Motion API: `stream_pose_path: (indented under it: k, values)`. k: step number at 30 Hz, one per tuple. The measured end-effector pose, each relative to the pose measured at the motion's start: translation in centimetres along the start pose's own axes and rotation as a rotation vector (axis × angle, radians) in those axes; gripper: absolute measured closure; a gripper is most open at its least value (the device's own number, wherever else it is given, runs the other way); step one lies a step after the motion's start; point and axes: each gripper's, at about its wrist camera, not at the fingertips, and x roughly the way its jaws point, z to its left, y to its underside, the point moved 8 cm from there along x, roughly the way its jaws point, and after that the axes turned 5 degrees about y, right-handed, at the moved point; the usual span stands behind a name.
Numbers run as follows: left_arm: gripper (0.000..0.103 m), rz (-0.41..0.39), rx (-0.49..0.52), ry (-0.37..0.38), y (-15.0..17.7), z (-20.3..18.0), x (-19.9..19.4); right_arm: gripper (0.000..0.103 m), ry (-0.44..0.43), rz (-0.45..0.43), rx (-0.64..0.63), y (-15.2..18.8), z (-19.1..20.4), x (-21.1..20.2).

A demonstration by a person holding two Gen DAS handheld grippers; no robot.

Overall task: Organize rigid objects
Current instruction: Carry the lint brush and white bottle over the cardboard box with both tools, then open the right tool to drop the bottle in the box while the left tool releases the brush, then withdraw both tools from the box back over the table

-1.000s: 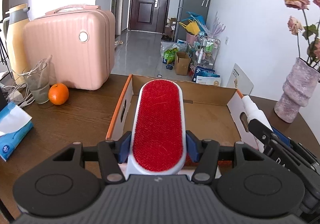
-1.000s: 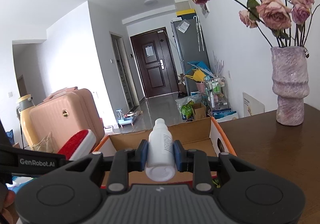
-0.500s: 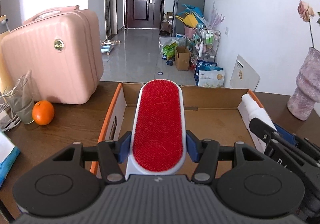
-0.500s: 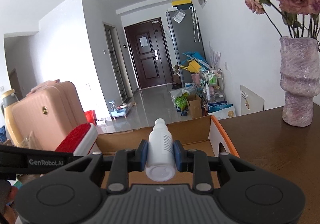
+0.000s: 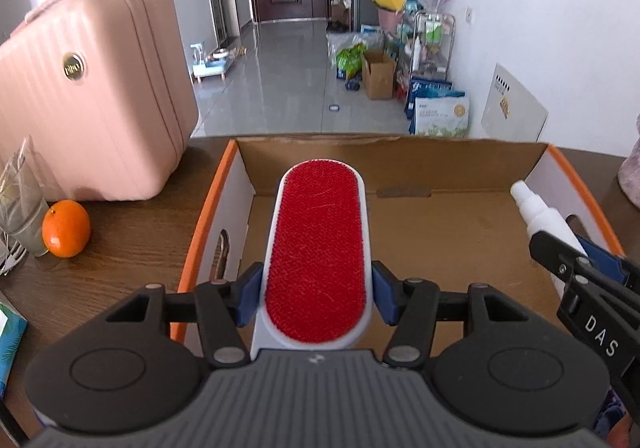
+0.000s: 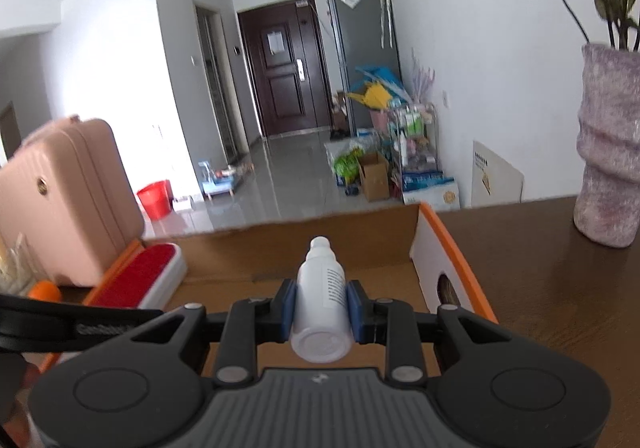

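Your left gripper (image 5: 316, 298) pinches the red lint brush (image 5: 318, 260) above the cardboard box (image 5: 400, 163); at its three o'clock, your right gripper (image 6: 321, 306) clamps the white bottle (image 6: 321, 300) over that box.

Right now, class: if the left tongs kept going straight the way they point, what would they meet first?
Probably the floor of the cardboard box, with the held lint brush touching first; depth is unclear.

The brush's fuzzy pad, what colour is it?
Red, on a white body; the lint brush shows best in the left wrist view.
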Motion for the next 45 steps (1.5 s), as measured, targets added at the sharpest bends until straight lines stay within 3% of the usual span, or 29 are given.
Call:
stream_pose_path:
  k: [8, 11, 13, 14, 20, 23, 35, 45]
  values:
    - [0.045, 0.022, 0.011, 0.0, 0.3, 0.1, 0.3, 0.076, 0.006, 0.084, -0.035, 2.1, 0.7, 1.6]
    - [0.02, 0.021, 0.025, 0.019, 0.2, -0.3, -0.3, 0.076, 0.007, 0.104, -0.049, 2.1, 1.0, 1.8]
    - [0.01, -0.008, 0.031, 0.025, 0.1, -0.5, -0.9, 0.073, 0.026, 0.106, -0.057, 2.1, 1.0, 1.9]
    - [0.003, -0.015, 0.034, 0.022, 0.0, -0.5, -1.0, 0.065, 0.034, 0.115, -0.057, 2.1, 0.9, 1.8]
    - [0.0, -0.033, 0.016, 0.011, -0.2, 0.5, -1.7, 0.015, 0.096, 0.075, -0.043, 1.2, -0.2, 0.5]
    - [0.0, -0.05, -0.002, 0.018, -0.3, 1.1, -2.3, 0.001, 0.095, 0.042, -0.029, 0.6, -0.5, -0.6]
    - [0.0, -0.173, -0.024, 0.041, 0.0, 1.9, -6.5, 0.0, 0.067, -0.049, -0.057, -0.1, -0.9, -4.9]
    - [0.0, -0.303, -0.039, 0.05, 4.1, 3.1, -12.5, 0.0, 0.059, -0.184, -0.099, 1.5, -2.0, -12.2]
